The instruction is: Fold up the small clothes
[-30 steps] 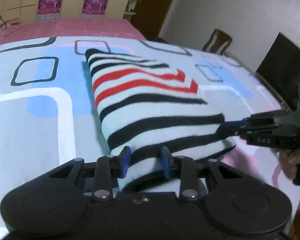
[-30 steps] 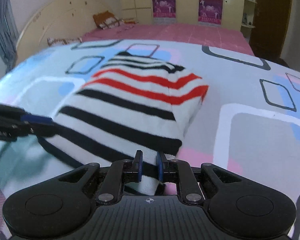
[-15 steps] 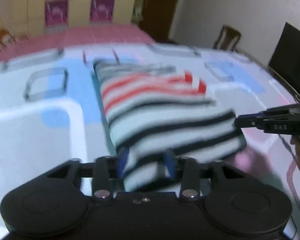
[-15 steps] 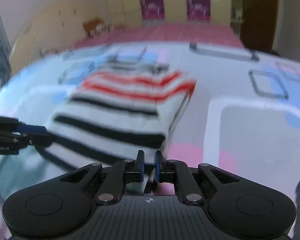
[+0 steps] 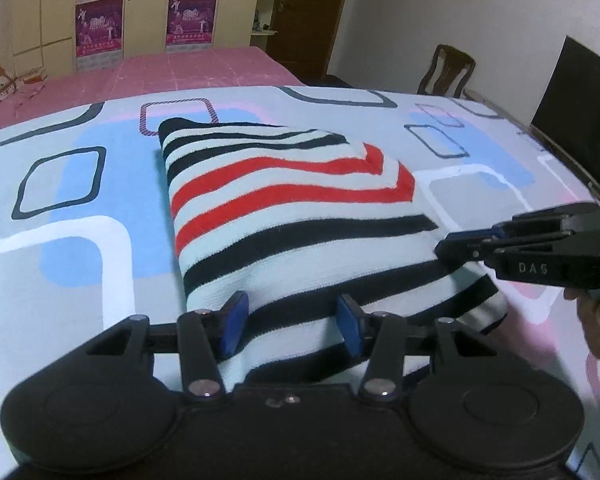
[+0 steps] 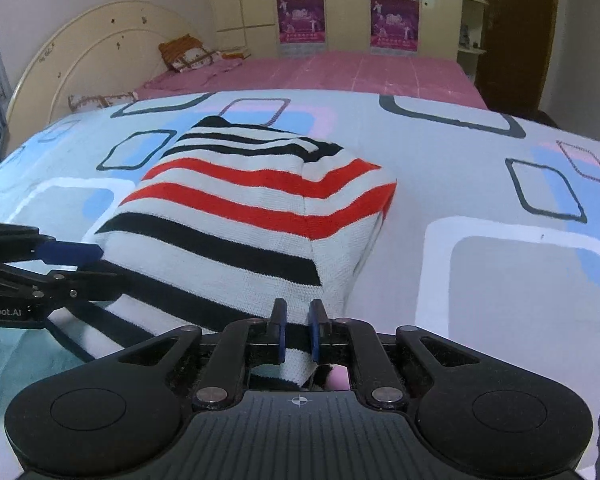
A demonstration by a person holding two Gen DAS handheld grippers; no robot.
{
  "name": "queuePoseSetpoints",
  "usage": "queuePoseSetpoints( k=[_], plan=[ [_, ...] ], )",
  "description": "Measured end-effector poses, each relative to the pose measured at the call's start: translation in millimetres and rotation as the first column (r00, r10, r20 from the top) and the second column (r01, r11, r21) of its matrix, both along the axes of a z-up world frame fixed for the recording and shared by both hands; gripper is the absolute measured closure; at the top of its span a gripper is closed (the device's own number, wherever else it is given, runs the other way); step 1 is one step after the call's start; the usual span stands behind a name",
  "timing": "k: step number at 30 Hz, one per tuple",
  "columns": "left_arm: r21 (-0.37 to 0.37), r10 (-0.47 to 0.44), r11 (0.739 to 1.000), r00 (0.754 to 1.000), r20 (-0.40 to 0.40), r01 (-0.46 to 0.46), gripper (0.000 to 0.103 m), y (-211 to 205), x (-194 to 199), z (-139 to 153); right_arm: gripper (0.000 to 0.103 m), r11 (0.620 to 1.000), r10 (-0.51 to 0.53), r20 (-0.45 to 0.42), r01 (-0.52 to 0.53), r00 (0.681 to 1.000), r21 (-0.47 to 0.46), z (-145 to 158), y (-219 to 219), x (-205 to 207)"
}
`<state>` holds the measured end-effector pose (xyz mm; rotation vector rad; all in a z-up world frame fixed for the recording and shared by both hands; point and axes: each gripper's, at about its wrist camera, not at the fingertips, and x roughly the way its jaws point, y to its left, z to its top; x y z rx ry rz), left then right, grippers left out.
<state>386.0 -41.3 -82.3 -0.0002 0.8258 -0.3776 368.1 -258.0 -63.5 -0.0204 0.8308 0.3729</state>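
Observation:
A folded striped garment (image 5: 292, 216), white with black and red bands, lies on the patterned bedsheet (image 5: 60, 264). It also shows in the right wrist view (image 6: 244, 216). My left gripper (image 5: 288, 320) is open, its blue pads set wide over the garment's near left edge. My right gripper (image 6: 298, 320) is shut on the garment's near right corner, with striped cloth pinched between the pads. Each gripper shows in the other's view: the right one (image 5: 460, 246) at the right, the left one (image 6: 80, 260) at the left.
A pink bed (image 6: 340, 72) with a cream headboard (image 6: 84, 52) lies beyond the sheet. Wardrobes with purple posters (image 5: 100, 24) line the far wall. A wooden chair (image 5: 446, 70) and a dark screen (image 5: 576, 92) stand at the right.
My left gripper's jaws have opened wider over the near edge. Both grippers shifted a little with the cloth, and the garment now lies flatter. The right gripper has stayed shut on the corner.

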Motion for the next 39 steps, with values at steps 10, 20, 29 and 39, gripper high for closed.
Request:
queuePoseSetpoints(
  k=[10,20,29,39],
  plan=[
    [0.054,0.09,0.994,0.994,0.064,-0.093,0.017,6,-2,26,0.069,0.985,-0.089,0.019,0.085,0.996,0.149,26,-29,3],
    [0.029,0.126,0.992,0.992,-0.026,-0.125,0.01,8,26,20,0.038,0.893,-0.139,-0.184,0.204,0.973,0.402,1,-74,39],
    [-0.127,0.153,0.977,0.977,-0.15,-0.173,0.013,32,59,5,0.038,0.725,-0.093,-0.374,0.32,0.923,0.61,-34,-114,71],
    [-0.34,0.135,0.911,0.948,-0.288,-0.233,0.017,56,74,-25,0.038,0.743,0.006,-0.414,0.273,0.91,0.611,-46,-108,87]
  ],
)
